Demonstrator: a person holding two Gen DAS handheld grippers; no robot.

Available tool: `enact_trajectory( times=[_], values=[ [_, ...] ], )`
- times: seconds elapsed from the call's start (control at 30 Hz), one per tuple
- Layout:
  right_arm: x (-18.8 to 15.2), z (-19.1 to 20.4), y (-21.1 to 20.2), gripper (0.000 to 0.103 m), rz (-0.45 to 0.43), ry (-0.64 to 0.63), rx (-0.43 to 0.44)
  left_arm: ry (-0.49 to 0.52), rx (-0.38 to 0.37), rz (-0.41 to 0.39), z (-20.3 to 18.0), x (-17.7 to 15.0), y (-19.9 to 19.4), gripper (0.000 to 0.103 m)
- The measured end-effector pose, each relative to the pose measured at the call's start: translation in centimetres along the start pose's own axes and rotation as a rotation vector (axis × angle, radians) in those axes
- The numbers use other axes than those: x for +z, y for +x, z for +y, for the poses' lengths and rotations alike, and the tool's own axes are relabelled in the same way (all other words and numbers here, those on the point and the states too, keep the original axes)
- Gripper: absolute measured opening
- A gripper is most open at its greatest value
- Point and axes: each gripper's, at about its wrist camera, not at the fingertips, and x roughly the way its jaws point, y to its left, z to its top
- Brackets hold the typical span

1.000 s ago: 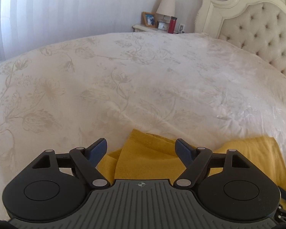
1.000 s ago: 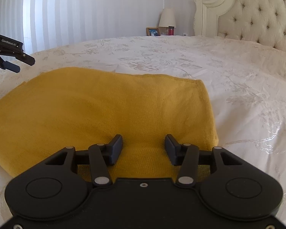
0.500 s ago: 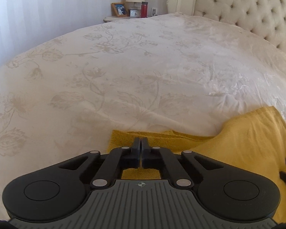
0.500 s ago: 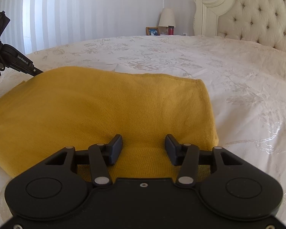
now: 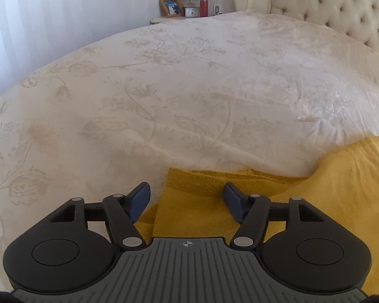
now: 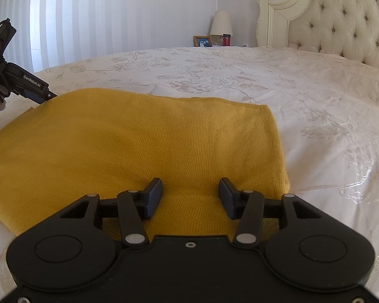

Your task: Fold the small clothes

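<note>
A mustard-yellow knit garment (image 6: pixel 139 139) lies spread on the bed. In the left wrist view its folded corner (image 5: pixel 202 202) lies between my fingers. My left gripper (image 5: pixel 187 199) is open over that corner and holds nothing. My right gripper (image 6: pixel 190 197) is open and low over the garment's near edge, fingers resting on or just above the cloth. The left gripper also shows in the right wrist view (image 6: pixel 25 85), at the garment's far left edge.
The cream floral bedspread (image 5: pixel 189 88) covers the whole bed. A tufted headboard (image 6: pixel 341 25) stands at the right. A nightstand (image 5: pixel 189 16) with a lamp, photo frame and red cup is at the far end by a striped wall.
My left gripper was open, shut on the garment's corner half a second ago, and has now opened again over that corner. The right gripper has not moved.
</note>
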Motion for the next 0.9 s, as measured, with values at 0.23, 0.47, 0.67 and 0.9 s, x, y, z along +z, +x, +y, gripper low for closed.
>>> enact_trajectory(
  times=[0.23, 0.47, 0.67, 0.9],
  values=[
    [0.0, 0.0, 0.0, 0.056, 0.000, 0.000, -0.001, 0.045, 0.007, -0.115, -1.3, -0.8, -2.1, 0.007],
    [0.0, -0.1, 0.0, 0.056, 0.001, 0.002, 0.001, -0.059, 0.064, -0.085, 0.7, 0.0, -1.2, 0.012],
    [0.0, -0.1, 0.0, 0.056, 0.003, 0.005, 0.005, -0.057, 0.073, -0.100, -1.5, -1.1, -3.7, 0.067],
    [0.1, -0.4, 0.0, 0.057, 0.007, 0.016, 0.014, 0.040, -0.030, -0.118, -8.9, -6.3, -7.8, 0.073]
  ],
)
